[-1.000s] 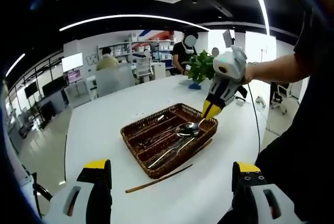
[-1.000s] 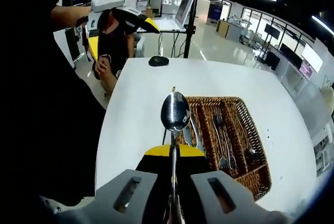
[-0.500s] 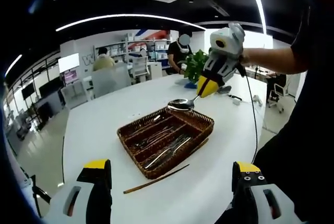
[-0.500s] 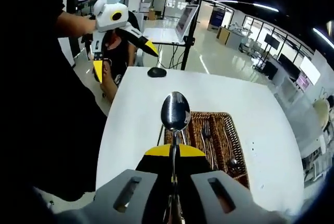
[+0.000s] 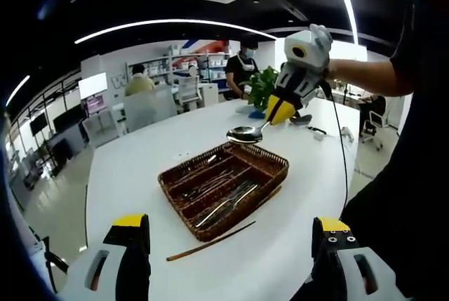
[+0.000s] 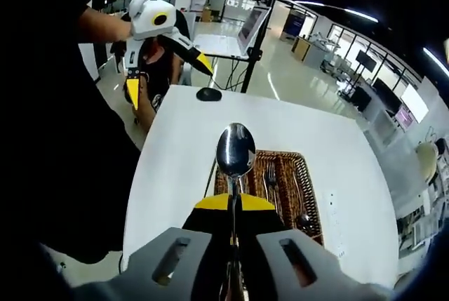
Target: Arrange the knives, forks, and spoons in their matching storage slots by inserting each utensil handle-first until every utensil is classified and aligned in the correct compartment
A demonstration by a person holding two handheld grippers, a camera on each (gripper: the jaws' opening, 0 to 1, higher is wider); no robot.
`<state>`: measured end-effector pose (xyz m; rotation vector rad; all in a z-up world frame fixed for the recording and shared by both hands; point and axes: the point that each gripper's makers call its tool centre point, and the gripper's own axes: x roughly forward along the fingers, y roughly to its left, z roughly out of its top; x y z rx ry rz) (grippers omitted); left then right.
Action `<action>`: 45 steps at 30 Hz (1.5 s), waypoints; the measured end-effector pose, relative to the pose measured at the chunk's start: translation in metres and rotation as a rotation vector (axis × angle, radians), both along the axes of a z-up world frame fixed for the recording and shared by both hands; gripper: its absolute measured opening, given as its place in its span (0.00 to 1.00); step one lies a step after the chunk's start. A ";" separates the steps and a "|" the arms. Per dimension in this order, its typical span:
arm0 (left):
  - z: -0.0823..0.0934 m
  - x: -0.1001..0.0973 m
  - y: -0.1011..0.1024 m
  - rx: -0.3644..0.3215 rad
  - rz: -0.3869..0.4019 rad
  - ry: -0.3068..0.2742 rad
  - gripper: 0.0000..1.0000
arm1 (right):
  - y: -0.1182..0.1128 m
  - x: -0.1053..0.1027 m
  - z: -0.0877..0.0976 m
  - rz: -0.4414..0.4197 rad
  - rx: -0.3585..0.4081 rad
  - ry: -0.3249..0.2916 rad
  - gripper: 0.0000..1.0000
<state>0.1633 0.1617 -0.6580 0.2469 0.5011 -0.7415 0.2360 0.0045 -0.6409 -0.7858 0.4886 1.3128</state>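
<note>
A brown wicker tray (image 5: pixel 278 161) with long compartments sits mid-table and holds several forks and spoons (image 5: pixel 219 197). My right gripper (image 5: pixel 279 113) hovers above the tray's far right corner, shut on the handle of a silver spoon (image 5: pixel 245 133) whose bowl points left. In the right gripper view the spoon (image 6: pixel 235 149) stands straight up from my shut right gripper (image 6: pixel 234 203), with the tray (image 6: pixel 309 190) below and behind it. My left gripper (image 5: pixel 229 224) stays low at the table's near edge, jaws wide open and holding nothing; it also appears as the left gripper (image 6: pixel 165 73).
A thin brown stick (image 5: pixel 211 242) lies on the white table in front of the tray. A potted plant (image 5: pixel 264 90) stands at the far edge. A black mouse (image 6: pixel 209 94) rests near the table end. People and chairs are in the background.
My right gripper has lifted the spoon up from the tray's corner to well above it. The left gripper has stayed put and open.
</note>
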 end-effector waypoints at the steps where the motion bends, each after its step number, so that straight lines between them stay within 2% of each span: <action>1: 0.001 0.000 0.000 0.000 -0.001 -0.002 1.00 | 0.000 0.001 0.000 0.011 -0.001 -0.010 0.00; 13: 0.003 0.006 0.006 -0.003 0.005 -0.005 1.00 | 0.005 0.018 0.007 0.020 0.003 -0.022 0.00; 17: 0.002 0.010 0.004 -0.003 -0.002 -0.005 1.00 | 0.007 0.029 0.011 0.022 0.024 -0.022 0.00; 19: 0.001 0.012 0.003 -0.005 -0.004 -0.005 1.00 | 0.006 0.037 0.009 0.028 0.009 -0.053 0.00; 34: -0.006 0.020 0.006 -0.025 0.004 -0.004 1.00 | 0.014 0.076 0.016 0.015 0.012 -0.048 0.00; 45: -0.016 0.021 0.015 -0.042 0.027 0.002 1.00 | 0.026 0.103 0.017 0.056 -0.010 -0.063 0.00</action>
